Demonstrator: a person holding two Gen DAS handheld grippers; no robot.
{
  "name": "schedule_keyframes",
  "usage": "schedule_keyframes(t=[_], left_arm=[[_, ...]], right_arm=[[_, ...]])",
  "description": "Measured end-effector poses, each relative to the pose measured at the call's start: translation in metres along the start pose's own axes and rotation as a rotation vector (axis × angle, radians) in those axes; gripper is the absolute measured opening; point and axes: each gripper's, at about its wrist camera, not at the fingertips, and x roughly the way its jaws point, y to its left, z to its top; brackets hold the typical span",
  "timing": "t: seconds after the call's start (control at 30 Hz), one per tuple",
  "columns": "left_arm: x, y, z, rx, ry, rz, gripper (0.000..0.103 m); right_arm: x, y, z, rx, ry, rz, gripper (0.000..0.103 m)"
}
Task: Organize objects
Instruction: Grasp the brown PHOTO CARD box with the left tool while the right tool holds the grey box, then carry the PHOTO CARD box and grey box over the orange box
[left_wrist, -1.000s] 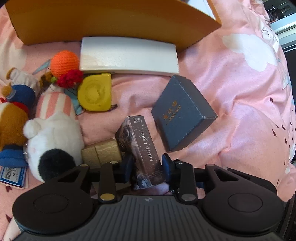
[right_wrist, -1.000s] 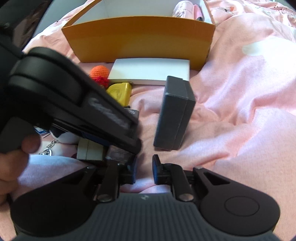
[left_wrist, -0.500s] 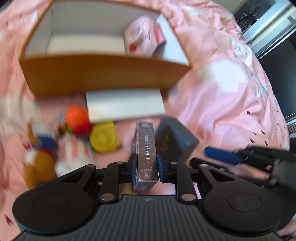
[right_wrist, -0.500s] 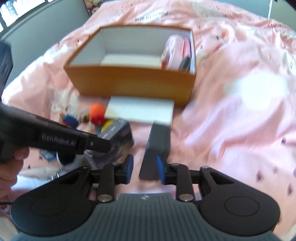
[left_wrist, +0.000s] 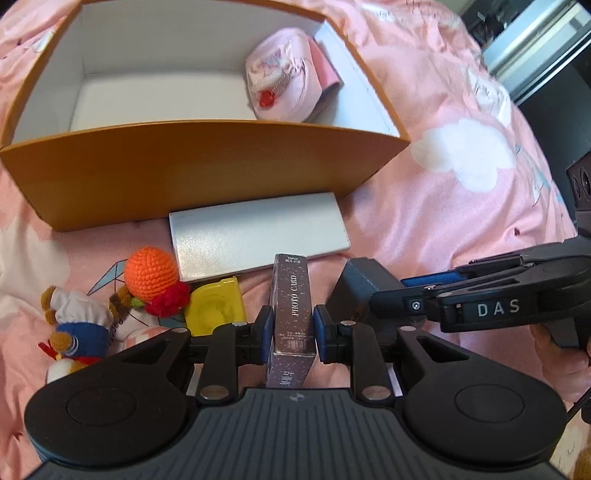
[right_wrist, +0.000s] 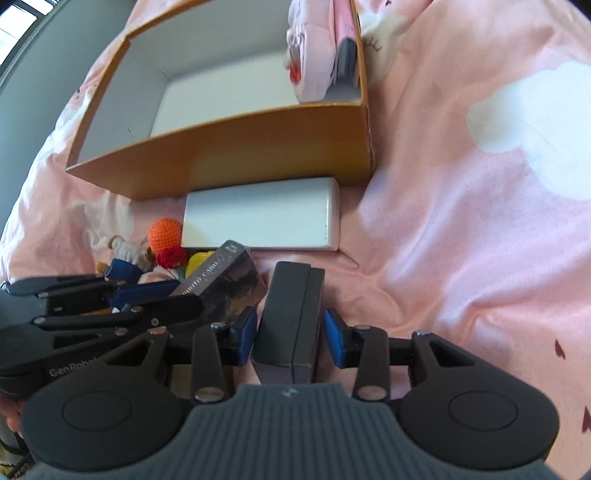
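There are two hand-held grippers, the left (left_wrist: 291, 328) and the right (right_wrist: 290, 334). There is one orange box (left_wrist: 207, 166) at 12 o'clock, with one pink pouch (left_wrist: 282, 90) inside it. On the bed (left_wrist: 461, 206) I count one flat white box (left_wrist: 258, 236), one photo card box (left_wrist: 291, 306), one dark blue box (right_wrist: 291, 317), one yellow case (left_wrist: 216, 310), one orange crochet ball (left_wrist: 150, 269) at 9 o'clock, and at least two soft toys (left_wrist: 79, 328).
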Motion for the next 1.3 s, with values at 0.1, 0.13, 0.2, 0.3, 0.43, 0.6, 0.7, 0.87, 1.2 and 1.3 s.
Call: schedule_keyframes(t=[0.1, 0.13, 0.2, 0.3, 0.43, 0.6, 0.7, 0.87, 1.2, 1.3], left_arm=[[0.01, 0.001, 0.012, 0.018, 0.062, 0.037, 0.026], [0.014, 0.003, 0.015, 0.012, 0.086, 0.03, 0.026], [0.021, 0.009, 0.018, -0.019, 0.108, 0.004, 0.026], [0.025, 0.011, 0.016, -0.031, 0.11, -0.012, 0.026], [0.027, 0.013, 0.01, -0.028, 0.108, -0.018, 0.025], [0.031, 0.018, 0.007, -0.043, 0.124, -0.039, 0.026], [0.032, 0.02, 0.005, -0.042, 0.119, -0.049, 0.026], [0.034, 0.016, 0.001, 0.012, 0.11, -0.06, 0.028], [-0.025, 0.01, -0.005, -0.021, -0.095, -0.1, 0.026], [-0.054, 0.005, -0.001, -0.018, -0.177, -0.135, 0.026]], right_arm=[[0.007, 0.001, 0.005, -0.014, 0.033, -0.008, 0.041], [0.01, 0.002, 0.007, -0.022, 0.043, -0.011, 0.04], [0.015, 0.004, 0.01, -0.039, 0.058, -0.022, 0.039], [0.016, 0.006, 0.011, -0.062, 0.072, -0.026, 0.039], [0.015, 0.013, 0.009, -0.113, 0.083, -0.041, 0.038], [0.012, 0.02, 0.002, -0.164, 0.102, -0.075, 0.038], [0.007, 0.02, 0.0, -0.166, 0.1, -0.082, 0.038], [0.001, 0.02, -0.004, -0.15, 0.079, -0.091, 0.037], [-0.036, 0.036, -0.004, -0.185, -0.072, -0.148, 0.037], [-0.055, 0.045, -0.002, -0.206, -0.143, -0.166, 0.037]])
